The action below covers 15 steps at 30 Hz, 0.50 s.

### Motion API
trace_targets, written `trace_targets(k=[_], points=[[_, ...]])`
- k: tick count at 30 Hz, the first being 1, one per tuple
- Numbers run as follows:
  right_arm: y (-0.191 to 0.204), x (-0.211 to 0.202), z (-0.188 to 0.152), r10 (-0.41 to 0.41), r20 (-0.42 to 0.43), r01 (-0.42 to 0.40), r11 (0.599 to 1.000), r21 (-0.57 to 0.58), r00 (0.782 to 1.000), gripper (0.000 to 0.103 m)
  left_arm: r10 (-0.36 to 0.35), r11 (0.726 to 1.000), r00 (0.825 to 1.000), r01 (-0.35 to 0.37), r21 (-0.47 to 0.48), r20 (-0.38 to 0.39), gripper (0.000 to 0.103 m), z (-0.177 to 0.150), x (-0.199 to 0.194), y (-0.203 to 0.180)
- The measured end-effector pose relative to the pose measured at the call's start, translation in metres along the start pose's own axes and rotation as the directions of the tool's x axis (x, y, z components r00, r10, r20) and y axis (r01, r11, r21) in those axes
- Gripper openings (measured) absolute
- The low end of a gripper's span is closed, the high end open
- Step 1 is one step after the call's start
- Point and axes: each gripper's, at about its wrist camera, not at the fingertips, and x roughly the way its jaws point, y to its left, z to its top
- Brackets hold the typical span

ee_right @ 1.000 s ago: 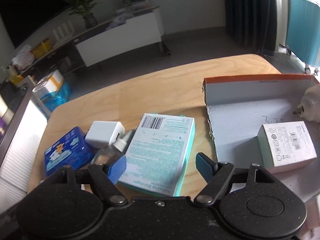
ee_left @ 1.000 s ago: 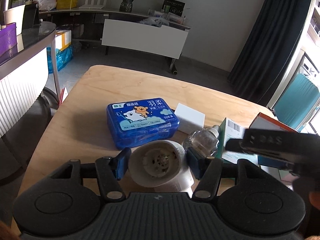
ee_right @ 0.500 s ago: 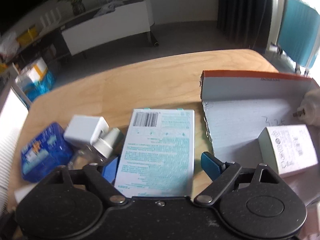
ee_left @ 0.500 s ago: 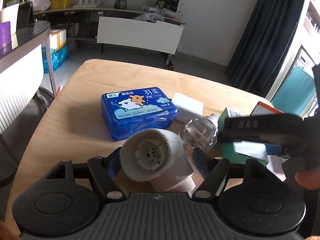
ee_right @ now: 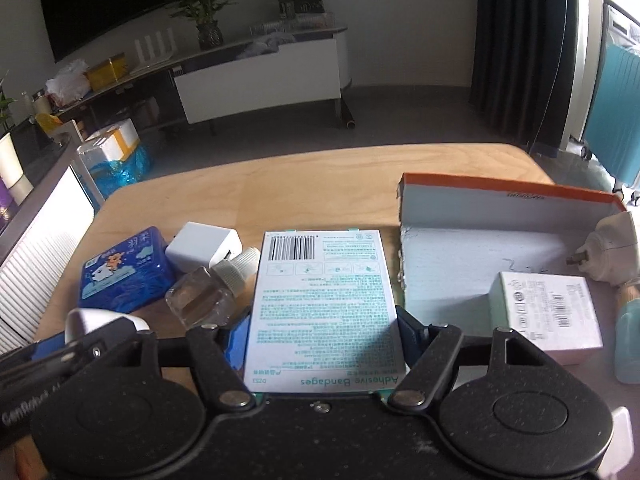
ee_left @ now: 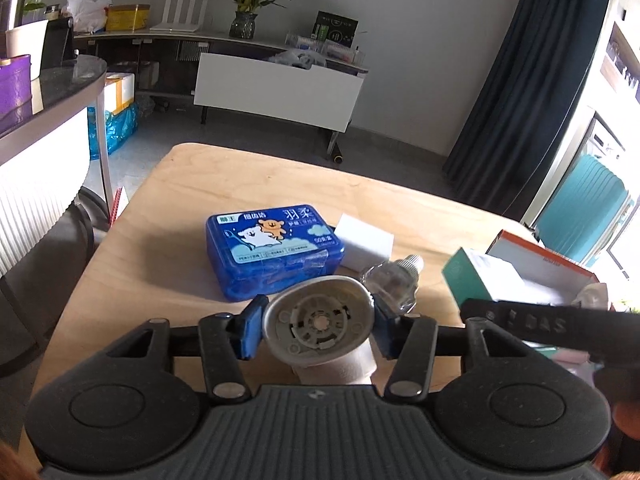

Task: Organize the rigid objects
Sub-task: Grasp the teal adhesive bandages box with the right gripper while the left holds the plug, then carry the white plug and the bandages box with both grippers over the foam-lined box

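My left gripper (ee_left: 316, 326) is shut on a white plug-in vaporizer (ee_left: 320, 322) and holds it lifted above the wooden table (ee_left: 240, 184). My right gripper (ee_right: 320, 330) is shut on a teal adhesive bandage box (ee_right: 322, 304), lifted and held flat. The same box shows in the left wrist view (ee_left: 480, 280). A blue floss-pick case (ee_left: 274, 250), a white charger cube (ee_left: 366, 246) and a clear refill bottle (ee_left: 390, 280) lie on the table. An open orange-edged box (ee_right: 500, 240) on the right holds a white carton (ee_right: 548, 316) and a white plug (ee_right: 612, 252).
A blue bottle (ee_right: 628, 344) stands at the right edge of the right wrist view. A grey counter (ee_left: 36, 92) stands left of the table. A teal chair (ee_left: 584, 212) is at the far right. A white low cabinet (ee_left: 276, 92) is behind.
My left gripper closed on the vaporizer and raised and tilted it. My right gripper moved over the bandage box, closed on it and lifted it off the table.
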Motion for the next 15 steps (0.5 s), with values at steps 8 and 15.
trace_targets(k=[8,15], points=[[-0.001,-0.035,-0.009,0.053,0.035,-0.052,0.999,-0.008,0.998,0.084,-0.008,1.000,0.999,0.008,0.003,0.034,0.053,0.003,-0.020,-0.004],[0.010,-0.061,-0.019,0.101,0.058,-0.098,0.994,-0.055,0.993,0.084,0.012,1.000,0.997,-0.012,0.007,0.074,0.053,0.008,-0.042,-0.009]])
